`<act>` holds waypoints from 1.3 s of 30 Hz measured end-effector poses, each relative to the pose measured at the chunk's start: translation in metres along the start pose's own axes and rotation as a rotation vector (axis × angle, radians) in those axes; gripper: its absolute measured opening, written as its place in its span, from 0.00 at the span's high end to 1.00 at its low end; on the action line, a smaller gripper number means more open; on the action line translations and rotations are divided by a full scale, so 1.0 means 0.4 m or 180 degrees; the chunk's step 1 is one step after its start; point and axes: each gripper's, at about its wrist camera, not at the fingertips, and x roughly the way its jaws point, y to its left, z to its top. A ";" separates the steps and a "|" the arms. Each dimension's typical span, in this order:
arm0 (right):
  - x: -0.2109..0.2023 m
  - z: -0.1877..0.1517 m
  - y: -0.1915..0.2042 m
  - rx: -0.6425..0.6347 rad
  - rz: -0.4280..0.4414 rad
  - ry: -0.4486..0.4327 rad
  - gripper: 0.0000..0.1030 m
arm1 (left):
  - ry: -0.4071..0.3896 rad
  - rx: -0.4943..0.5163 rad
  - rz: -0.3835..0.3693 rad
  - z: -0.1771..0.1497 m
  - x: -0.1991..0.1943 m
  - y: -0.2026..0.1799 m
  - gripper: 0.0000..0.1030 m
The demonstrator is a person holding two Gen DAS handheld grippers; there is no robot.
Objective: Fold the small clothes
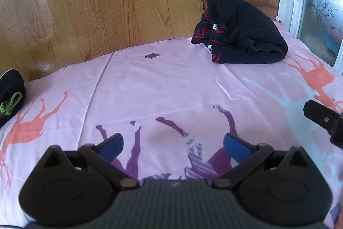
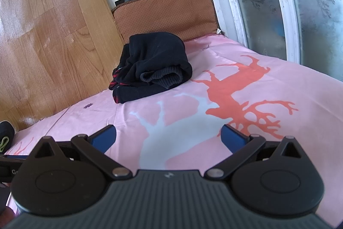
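A crumpled dark navy garment with red stripes (image 1: 240, 35) lies in a heap at the far end of the pink bed sheet (image 1: 160, 83), against a brown cushion; it also shows in the right wrist view (image 2: 152, 65). My left gripper (image 1: 172, 143) is open and empty, low over the sheet's purple deer print. My right gripper (image 2: 168, 136) is open and empty over the sheet, well short of the garment. Part of the right gripper (image 1: 321, 117) shows at the right edge of the left wrist view.
Another dark garment with a green trim (image 1: 10, 93) lies at the left edge of the bed, also in the right wrist view (image 2: 5, 134). A wooden panel (image 1: 96, 3) stands along the far left side. A brown cushion (image 2: 167, 14) and a frosted window (image 2: 289, 3) bound the far right.
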 end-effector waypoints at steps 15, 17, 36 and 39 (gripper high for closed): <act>0.000 0.000 -0.001 0.0000 0.0008 0.0002 0.00 | 0.0030 0.0010 0.0006 -0.001 0.003 0.001 0.00; 0.000 0.001 -0.001 0.0000 0.0007 0.0003 0.00 | 0.0038 0.0011 0.0007 -0.001 0.004 0.002 0.00; 0.000 0.001 -0.001 0.0004 0.0009 0.0002 0.00 | 0.0095 -0.0004 0.0042 -0.002 0.013 0.007 0.00; 0.000 0.001 -0.001 0.0004 0.0010 0.0002 0.00 | 0.0109 -0.0016 0.0044 -0.002 0.015 0.009 0.00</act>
